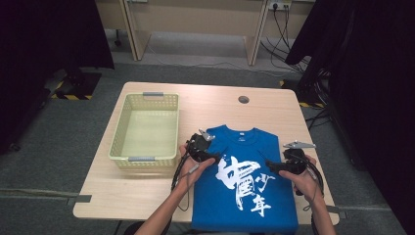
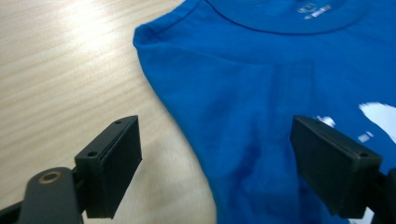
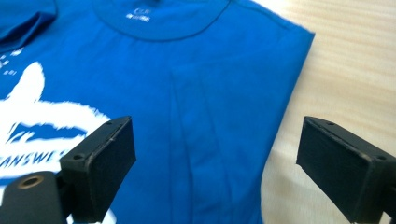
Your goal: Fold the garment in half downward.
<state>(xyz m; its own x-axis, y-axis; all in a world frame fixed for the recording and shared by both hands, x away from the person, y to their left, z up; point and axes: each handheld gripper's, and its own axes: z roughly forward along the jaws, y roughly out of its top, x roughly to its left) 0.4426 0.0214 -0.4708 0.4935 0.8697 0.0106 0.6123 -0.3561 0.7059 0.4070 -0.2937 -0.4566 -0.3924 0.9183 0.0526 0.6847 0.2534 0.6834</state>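
Observation:
A blue T-shirt (image 1: 235,147) with a large white print lies flat on the wooden table (image 1: 147,196), collar pointing away from the person and sleeves tucked in. My left gripper (image 1: 215,157) hovers at the shirt's left edge below the shoulder. In the left gripper view (image 2: 217,154) it is open, one jaw over bare wood and the other over the blue cloth (image 2: 261,79). My right gripper (image 1: 269,165) sits at the shirt's right side. It is also open (image 3: 217,151), and the shirt's right edge (image 3: 280,102) runs between its jaws. Neither gripper holds any cloth.
A pale green plastic basket (image 1: 117,139) stands to the left of the shirt with nothing in it. A round cable hole (image 1: 243,99) sits near the table's far edge. Dark curtains hang at both sides and desk legs stand behind.

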